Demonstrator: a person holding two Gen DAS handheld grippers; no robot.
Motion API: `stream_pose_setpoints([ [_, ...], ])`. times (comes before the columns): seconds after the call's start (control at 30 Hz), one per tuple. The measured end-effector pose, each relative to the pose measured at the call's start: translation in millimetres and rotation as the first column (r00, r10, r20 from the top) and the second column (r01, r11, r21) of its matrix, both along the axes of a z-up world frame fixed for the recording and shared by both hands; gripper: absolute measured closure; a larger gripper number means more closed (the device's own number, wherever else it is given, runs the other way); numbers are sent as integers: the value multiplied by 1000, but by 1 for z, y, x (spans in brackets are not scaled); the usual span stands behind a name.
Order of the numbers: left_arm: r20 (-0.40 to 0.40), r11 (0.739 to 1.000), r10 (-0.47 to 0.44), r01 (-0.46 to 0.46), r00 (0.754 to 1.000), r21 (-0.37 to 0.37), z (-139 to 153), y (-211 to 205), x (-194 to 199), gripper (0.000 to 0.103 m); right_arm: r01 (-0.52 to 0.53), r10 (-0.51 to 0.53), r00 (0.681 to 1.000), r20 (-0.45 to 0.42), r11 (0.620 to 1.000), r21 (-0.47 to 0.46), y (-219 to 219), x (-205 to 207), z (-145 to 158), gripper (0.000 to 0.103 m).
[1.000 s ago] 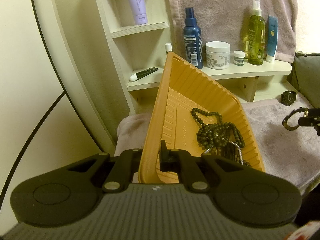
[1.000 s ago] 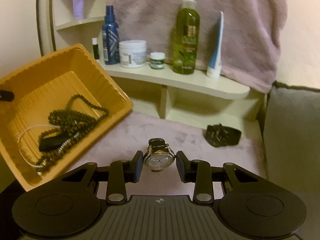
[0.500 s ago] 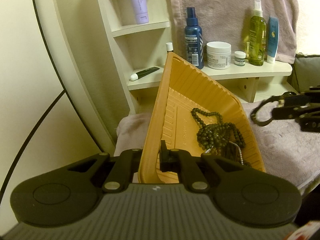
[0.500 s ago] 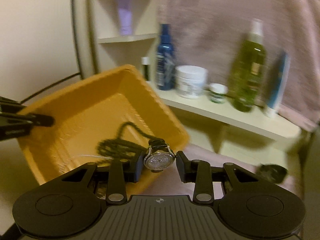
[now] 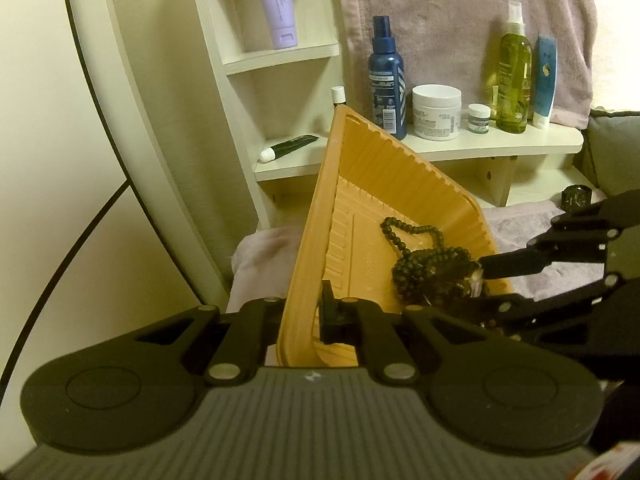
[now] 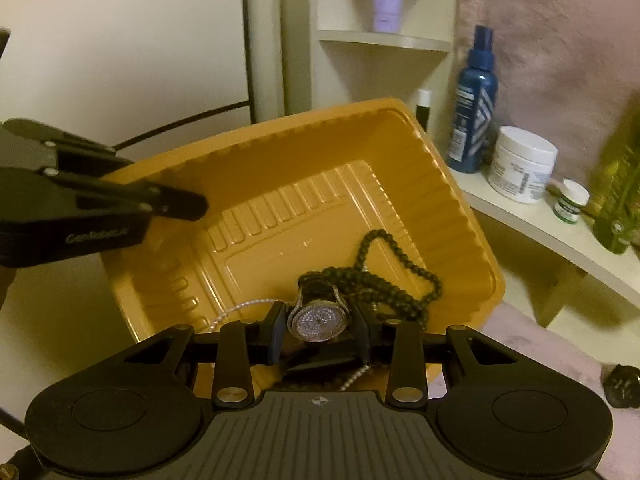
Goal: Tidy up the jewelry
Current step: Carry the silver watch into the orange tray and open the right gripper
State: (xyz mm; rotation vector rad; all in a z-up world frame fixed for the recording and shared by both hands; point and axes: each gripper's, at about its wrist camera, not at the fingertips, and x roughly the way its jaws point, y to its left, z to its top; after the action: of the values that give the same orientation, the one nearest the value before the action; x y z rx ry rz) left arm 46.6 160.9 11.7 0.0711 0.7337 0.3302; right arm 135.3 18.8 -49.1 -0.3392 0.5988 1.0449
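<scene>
Orange ribbed plastic is filling the near field: a shallow tray (image 6: 460,216), tilted up on one side. The left tool (image 5: 304,312) is gripping the tray's near rim, its fingers closed together on the thin plastic wall. The right tool (image 6: 320,332) is reaching over the tray, its fingers clamped on the case of a watch (image 6: 320,318) with a round, stone-studded face and a dark strap; the watch is hanging just above the tray floor. White lettering on the left tool's body, seen in the right wrist view, is starting "Gen" but is too blurred to read further.

Inside the tray, a heap of dark round beads (image 6: 396,276) is lying toward the lower side, one loop trailing up the floor, and a thin silvery chain (image 6: 240,308) is curving beside it.

Past the tray, a pinkish fleece cloth (image 5: 520,220) is covering the surface, with a second black watch (image 5: 576,196) lying on it, well apart from the tray.

Farther back, a cream shelf (image 5: 460,152) is carrying a blue spray bottle (image 5: 387,84) with white chevrons, a white jar (image 5: 437,111), a small jar (image 5: 479,118), a green spray bottle (image 5: 513,76) and a blue tube (image 5: 545,80); their labels are too small to read. A lilac tube (image 5: 277,4) is standing on a higher shelf
</scene>
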Motion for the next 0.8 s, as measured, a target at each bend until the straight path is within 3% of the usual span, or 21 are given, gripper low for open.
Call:
stream_pose_setpoints([
  [0.23,1,1000,2,-2,1000,-5,1,1,-1,97,-9,10,999,-47,1000,9,-5,6,1,67],
  [0.37,1,1000,1,-1,1000,-5,0,2,0,97,-24,28,992,-124,999,32,-10,2,-1,67],
  [0.53,4,1000,-4,4,1000,-7,2,1,0,96,-35,38,989,-140,999,24,-12,-8,-5,67],
  [0.8,5,1000,-5,5,1000,-5,1,2,0,96,34,-27,991,-130,998,52,-42,-4,5,67],
])
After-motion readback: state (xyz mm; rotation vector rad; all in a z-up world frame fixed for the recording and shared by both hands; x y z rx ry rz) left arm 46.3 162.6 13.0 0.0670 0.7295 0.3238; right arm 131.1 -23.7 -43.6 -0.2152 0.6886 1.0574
